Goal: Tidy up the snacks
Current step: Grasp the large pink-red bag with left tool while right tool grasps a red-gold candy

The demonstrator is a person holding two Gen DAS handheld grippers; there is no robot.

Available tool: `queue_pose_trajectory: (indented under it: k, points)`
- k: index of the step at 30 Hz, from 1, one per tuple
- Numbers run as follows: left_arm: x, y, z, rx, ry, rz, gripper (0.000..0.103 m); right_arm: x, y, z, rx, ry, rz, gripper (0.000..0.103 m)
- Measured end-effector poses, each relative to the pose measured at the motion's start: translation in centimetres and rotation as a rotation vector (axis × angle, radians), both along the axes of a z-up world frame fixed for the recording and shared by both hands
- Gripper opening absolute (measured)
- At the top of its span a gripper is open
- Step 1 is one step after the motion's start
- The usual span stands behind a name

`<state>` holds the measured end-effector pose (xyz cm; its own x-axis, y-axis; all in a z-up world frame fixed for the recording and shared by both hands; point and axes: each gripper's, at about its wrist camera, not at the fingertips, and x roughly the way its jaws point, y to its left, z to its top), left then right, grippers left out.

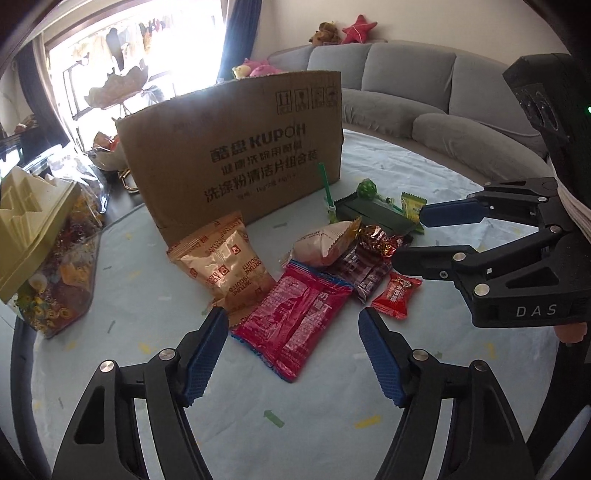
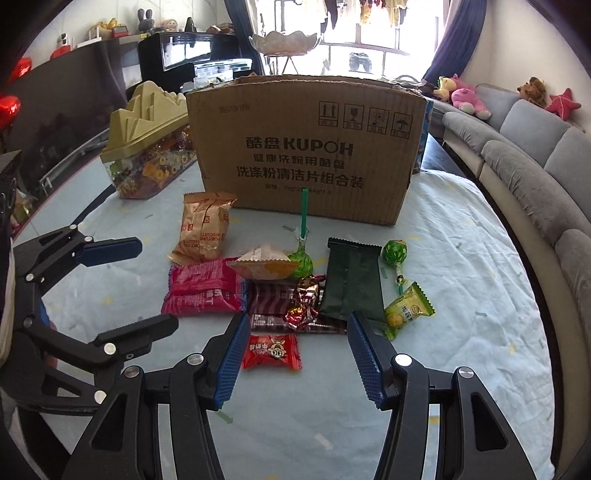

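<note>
Your left gripper (image 1: 291, 332) hangs over the counter (image 1: 332, 424) with its jaws released and nothing between the pads; the pink-red packet (image 1: 295, 317) lies just beyond its tips. Your right gripper (image 2: 295, 352) also has its jaws spread and holds nothing, and the small red candy packet (image 2: 271, 350) lies on the cloth between its two blue pads without touching either.

Count the snacks spread ahead of you: one gold biscuit bag (image 2: 203, 230), one pink-red packet, one pale crimped pouch (image 2: 264, 266), two dark purple bars (image 2: 273, 295), two foil-wrapped candies (image 2: 301, 302), one dark green packet (image 2: 351, 282), two green lollipops (image 2: 393, 253), one yellow-green sachet (image 2: 408, 310) and the one small red candy packet. All lie in a loose cluster in front of one upright cardboard box (image 2: 306, 155).

To the left of the box stands one clear container (image 2: 147, 173) of sweets with a gold mountain-shaped lid. The counter is round and covered with a pale blue cloth. A grey curved sofa (image 2: 535, 155) with plush toys runs along one side, and a bright window (image 2: 369, 26) with blue curtains lies beyond the box.
</note>
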<state>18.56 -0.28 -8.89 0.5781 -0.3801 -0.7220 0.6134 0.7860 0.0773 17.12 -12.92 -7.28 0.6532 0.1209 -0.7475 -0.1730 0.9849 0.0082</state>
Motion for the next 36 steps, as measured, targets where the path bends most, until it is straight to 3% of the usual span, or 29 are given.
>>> queue_pose_trajectory:
  k: [7,17,25,30,36]
  points:
    - [2.3,-0.7,-1.4,0.005,0.060,-0.027,0.067,1.8,0.0,-0.9,0.023,0.031,-0.005,0.055]
    - [4.0,-0.7,-2.5,-0.049,0.140,-0.017,0.054,3.6,-0.3,-1.6,0.061,0.058,0.007,0.043]
    - [4.0,-0.4,-2.3,-0.093,0.199,0.103,0.046,4.6,-0.5,-1.7,0.095,0.078,0.011,0.034]
    - [3.6,-0.6,-2.2,-0.124,0.220,0.182,0.044,4.6,-1.0,-1.8,0.108,0.092,0.008,0.022]
    - [2.4,0.0,-1.6,-0.167,0.229,0.243,0.044,3.9,-1.6,-1.3,0.123,0.071,0.000,0.020]
